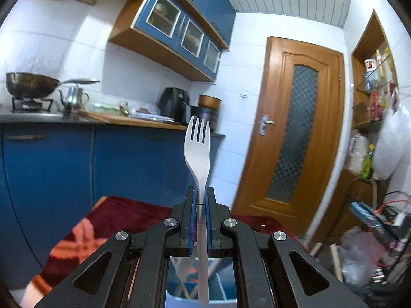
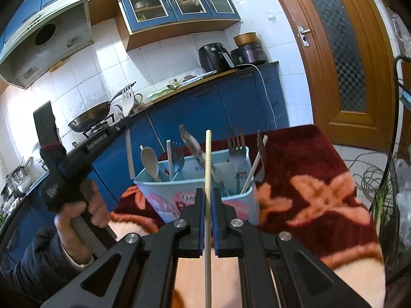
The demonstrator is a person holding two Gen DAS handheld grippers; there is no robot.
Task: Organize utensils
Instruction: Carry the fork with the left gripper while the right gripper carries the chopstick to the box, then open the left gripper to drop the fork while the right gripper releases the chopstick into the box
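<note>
My left gripper (image 1: 201, 192) is shut on a white plastic fork (image 1: 197, 148), tines up, held high above the table. It also shows in the right wrist view (image 2: 127, 100), at the left, in a person's hand. My right gripper (image 2: 208, 195) is shut on a pale chopstick (image 2: 208, 159), held upright just in front of a light blue utensil holder (image 2: 179, 195). The holder has compartments holding a wooden spoon (image 2: 150, 163), metal forks (image 2: 236, 146), a chopstick and other utensils.
The holder stands on a table under a dark red cloth with pink flowers (image 2: 308, 190). Behind are blue cabinets (image 2: 205, 113), a counter with a wok (image 2: 90, 118), an air fryer (image 2: 214, 56), and a wooden door (image 1: 290, 133). Cables and bags (image 1: 372, 243) lie at right.
</note>
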